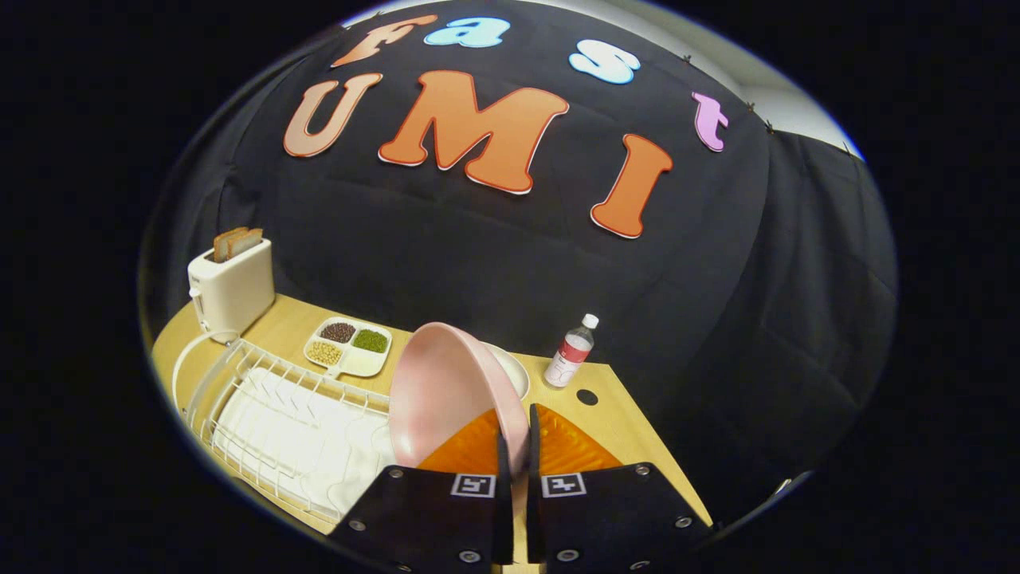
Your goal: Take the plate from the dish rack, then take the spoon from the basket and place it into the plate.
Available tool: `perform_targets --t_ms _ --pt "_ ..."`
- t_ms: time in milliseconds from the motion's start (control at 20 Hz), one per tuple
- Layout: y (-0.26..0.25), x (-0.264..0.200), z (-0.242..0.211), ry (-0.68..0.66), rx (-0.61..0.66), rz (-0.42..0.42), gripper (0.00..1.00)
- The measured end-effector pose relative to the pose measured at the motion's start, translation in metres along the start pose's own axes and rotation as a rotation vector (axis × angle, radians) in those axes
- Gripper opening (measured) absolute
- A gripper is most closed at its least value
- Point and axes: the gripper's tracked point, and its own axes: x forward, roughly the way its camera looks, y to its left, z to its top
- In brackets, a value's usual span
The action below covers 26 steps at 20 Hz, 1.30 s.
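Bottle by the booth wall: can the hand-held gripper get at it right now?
Probably not: the hand-held gripper is shut on the pink plate, so its fingers are occupied. The bottle itself stands beyond them on open tabletop.

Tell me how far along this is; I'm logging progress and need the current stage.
Done: the plate is out of the rack, held on edge above the table. In hand: the gripper is shut on the plate's rim, one finger each side. Left: set the plate down, then fetch the spoon and put it in the plate.
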Motion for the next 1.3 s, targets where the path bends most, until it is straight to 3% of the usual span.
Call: perform_targets --t_ms 450,900,1300 --pt "-0.029 -0.055 -0.024 0.068 0.176 -0.017 0.07" --pt "-0.037 -0.135 -0.098 0.177 0.326 -0.050 0.07" --pt "-0.017 -0.191 -0.150 0.258 0.463 -0.030 0.07"
